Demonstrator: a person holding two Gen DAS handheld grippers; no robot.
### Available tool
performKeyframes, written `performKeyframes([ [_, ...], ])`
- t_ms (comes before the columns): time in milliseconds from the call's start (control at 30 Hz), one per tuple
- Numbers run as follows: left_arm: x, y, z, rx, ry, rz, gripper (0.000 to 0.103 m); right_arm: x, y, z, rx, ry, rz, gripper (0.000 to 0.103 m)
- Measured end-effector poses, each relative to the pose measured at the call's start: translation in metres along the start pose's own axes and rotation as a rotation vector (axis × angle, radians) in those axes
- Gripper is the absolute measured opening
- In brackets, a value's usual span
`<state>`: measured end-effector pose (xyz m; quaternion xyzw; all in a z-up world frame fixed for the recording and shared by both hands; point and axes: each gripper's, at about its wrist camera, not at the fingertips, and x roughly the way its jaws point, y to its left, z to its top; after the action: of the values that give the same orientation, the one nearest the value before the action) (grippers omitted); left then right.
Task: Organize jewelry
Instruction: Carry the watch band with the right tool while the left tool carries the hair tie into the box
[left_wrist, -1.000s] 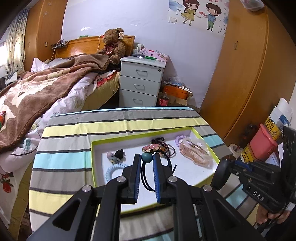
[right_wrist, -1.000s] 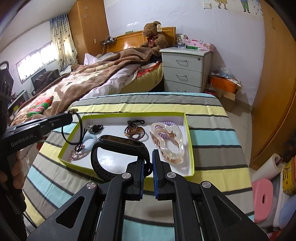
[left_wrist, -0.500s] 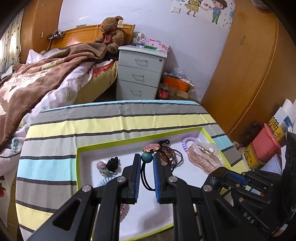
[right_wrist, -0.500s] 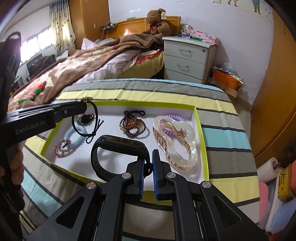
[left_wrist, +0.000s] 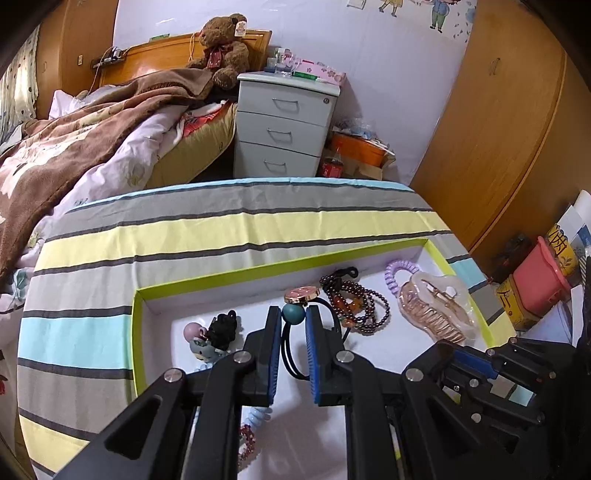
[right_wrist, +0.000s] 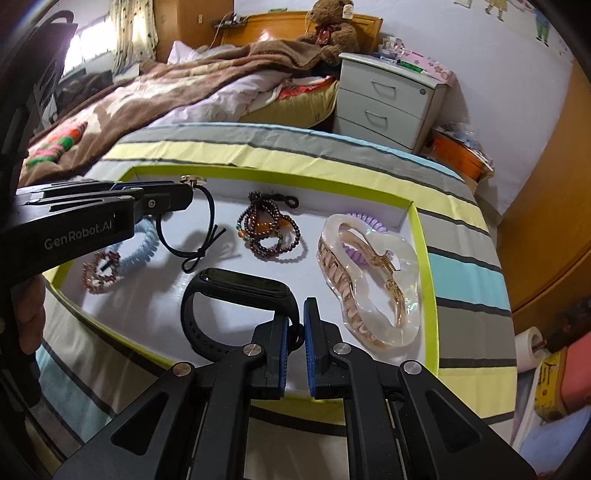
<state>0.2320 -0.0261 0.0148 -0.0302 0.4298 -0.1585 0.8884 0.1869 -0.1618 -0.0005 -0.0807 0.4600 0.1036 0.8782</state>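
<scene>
Left-wrist view: left gripper (left_wrist: 293, 325) clamped on a teal-beaded black hair tie (left_wrist: 293, 314), frame centre, above the green-rimmed tray (left_wrist: 137, 332). Right-wrist view: right gripper (right_wrist: 294, 325) pinching a black fitness band (right_wrist: 236, 291), lower centre, over the tray. Step: placement of both. Next, likely: lowering into bare floor, then release.
</scene>
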Motion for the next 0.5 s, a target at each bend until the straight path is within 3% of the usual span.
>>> performKeyframes([
  [500, 0.014, 0.005, -0.001, -0.025, 0.038, -0.002, 0.014, 0.012, -0.001, 0.011, -0.023, 0.059, 0.001, 0.01],
])
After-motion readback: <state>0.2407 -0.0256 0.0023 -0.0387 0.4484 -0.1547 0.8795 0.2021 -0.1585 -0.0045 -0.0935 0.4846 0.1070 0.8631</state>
